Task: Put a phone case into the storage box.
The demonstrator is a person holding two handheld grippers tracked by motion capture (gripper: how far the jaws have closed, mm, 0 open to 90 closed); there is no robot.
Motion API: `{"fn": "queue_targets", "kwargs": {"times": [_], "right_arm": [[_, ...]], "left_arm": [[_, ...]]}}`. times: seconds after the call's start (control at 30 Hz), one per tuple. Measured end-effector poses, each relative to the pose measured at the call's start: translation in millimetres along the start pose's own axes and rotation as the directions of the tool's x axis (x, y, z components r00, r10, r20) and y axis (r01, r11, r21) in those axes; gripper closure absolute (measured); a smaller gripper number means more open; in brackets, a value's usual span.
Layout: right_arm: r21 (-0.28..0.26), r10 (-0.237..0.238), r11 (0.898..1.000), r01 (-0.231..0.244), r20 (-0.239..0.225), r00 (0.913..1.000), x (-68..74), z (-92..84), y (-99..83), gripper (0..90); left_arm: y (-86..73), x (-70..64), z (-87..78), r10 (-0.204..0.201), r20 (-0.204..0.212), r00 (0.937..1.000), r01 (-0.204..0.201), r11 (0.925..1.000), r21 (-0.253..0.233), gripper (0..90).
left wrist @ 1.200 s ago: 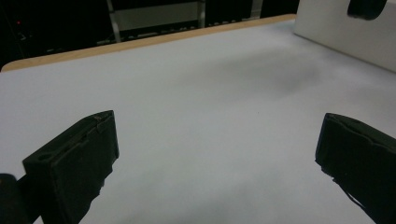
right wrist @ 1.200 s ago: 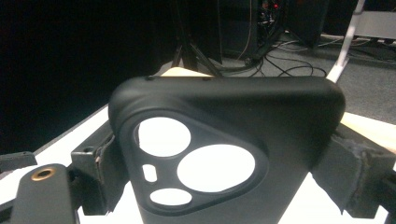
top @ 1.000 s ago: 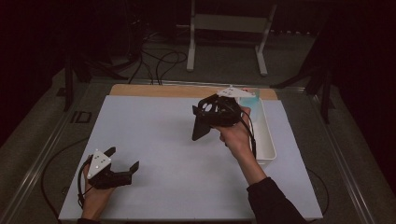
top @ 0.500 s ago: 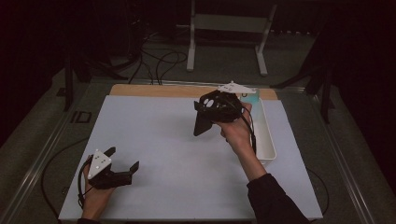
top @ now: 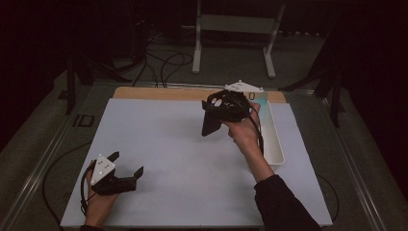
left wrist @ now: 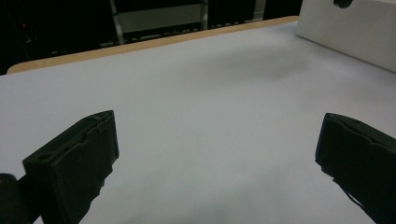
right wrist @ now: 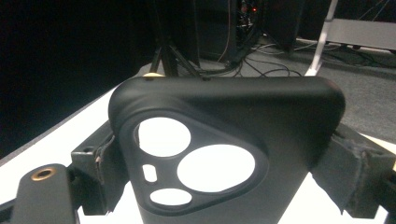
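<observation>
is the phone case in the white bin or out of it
Out. The right tongs hold the black phone case raised above the white mat, left of the white bin.

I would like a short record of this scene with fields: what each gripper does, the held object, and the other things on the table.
left gripper: jaws wide open, holding nothing, low over the white table sheet
right gripper: jaws shut on the black soft phone case with camera cutouts
phone case position: raised above the sheet, near the tray
white rectangular tray: at the right edge of the sheet, beside the right hand
</observation>
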State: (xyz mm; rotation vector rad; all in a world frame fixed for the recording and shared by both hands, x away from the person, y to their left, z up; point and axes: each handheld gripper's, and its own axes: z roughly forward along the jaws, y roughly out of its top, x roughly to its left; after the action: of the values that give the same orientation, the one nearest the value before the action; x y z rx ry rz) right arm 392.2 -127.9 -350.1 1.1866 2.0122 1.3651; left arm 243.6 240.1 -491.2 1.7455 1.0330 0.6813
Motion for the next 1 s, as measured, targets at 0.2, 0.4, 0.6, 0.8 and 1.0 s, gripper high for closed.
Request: {"fn": "queue_targets", "kwargs": {"times": [0.2,0.4,0.6,0.8,1.0], "right_arm": [[0.005,0.000,1.000,0.000,0.012,0.9999,-4.1,3.2,1.2,14.0],[0.007,0.008,1.000,-0.008,0.027,0.9996,-9.0,5.3,2.7,14.0],[0.009,0.009,1.000,-0.009,0.043,0.9991,-13.9,7.3,3.8,14.0],[0.008,0.006,1.000,-0.006,0.060,0.9982,-18.1,9.1,6.1,14.0],[0.013,-0.008,1.000,0.007,0.081,0.9967,-22.7,11.6,7.5,14.0]], "left_arm": [[-0.1,-0.4,0.2,0.000,0.004,1.0000,0.000,1.0000,0.003,0.0],[0.0,-0.7,0.2,0.000,0.005,1.0000,0.000,1.0000,0.002,0.0],[0.0,-0.8,0.1,0.002,0.004,1.0000,-0.002,1.0000,0.000,0.0],[0.0,-0.6,-0.1,0.001,0.003,1.0000,-0.001,1.0000,-0.002,0.0],[0.0,-0.8,-0.1,0.002,0.004,1.0000,-0.002,1.0000,-0.002,0.0]]}}
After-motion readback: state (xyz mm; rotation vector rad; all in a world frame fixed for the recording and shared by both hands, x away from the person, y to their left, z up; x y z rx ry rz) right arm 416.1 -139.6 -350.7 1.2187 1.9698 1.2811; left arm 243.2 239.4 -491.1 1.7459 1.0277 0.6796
